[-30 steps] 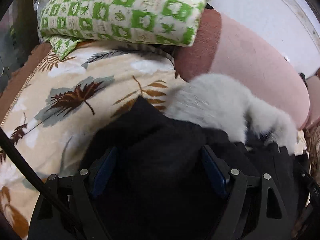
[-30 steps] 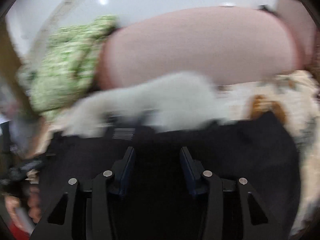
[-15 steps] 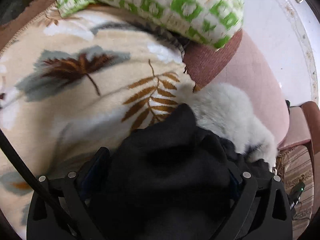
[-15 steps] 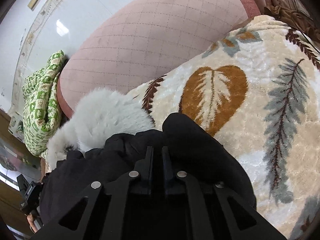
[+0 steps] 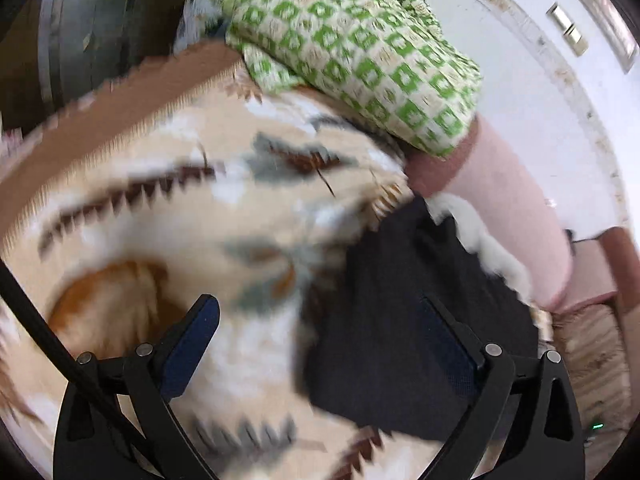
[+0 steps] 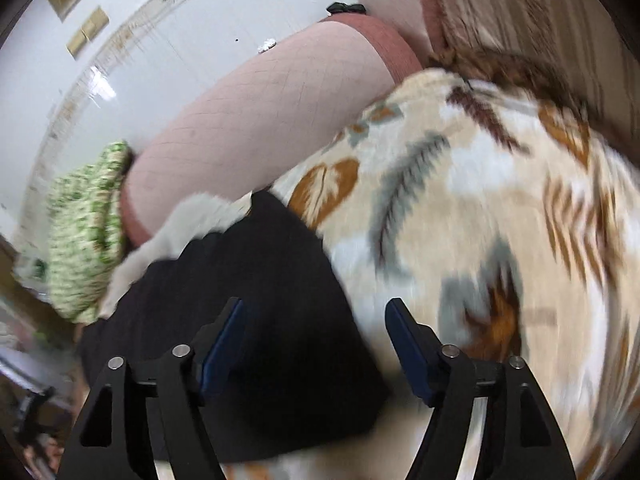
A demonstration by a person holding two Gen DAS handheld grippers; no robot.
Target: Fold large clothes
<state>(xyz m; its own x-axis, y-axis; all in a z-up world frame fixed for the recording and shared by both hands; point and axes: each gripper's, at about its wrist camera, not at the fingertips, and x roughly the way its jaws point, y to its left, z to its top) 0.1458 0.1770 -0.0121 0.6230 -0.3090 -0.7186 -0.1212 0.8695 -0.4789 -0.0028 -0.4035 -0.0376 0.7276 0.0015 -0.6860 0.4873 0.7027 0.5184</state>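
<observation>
Left wrist view: close above the leaf-print blanket (image 5: 168, 216), facing the far green pillow (image 5: 360, 48) and pink bolster (image 5: 516, 216). Right wrist view: equally close, facing far-left along the same bolster (image 6: 256, 120). Shared by both: black garment (image 5: 404, 320) with white fur trim (image 6: 176, 232), blanket, pillow, bolster, white wall (image 6: 168, 20).

Seating surface covered by a cream plush blanket with brown and grey leaf print (image 5: 168, 208), its brown border visible at the far edge. A pink quilted cylindrical bolster (image 6: 256, 120) lies along the white wall (image 6: 168, 28). A green-and-white checked pillow (image 5: 360, 48) rests beside the bolster (both views motion-blurred).
</observation>
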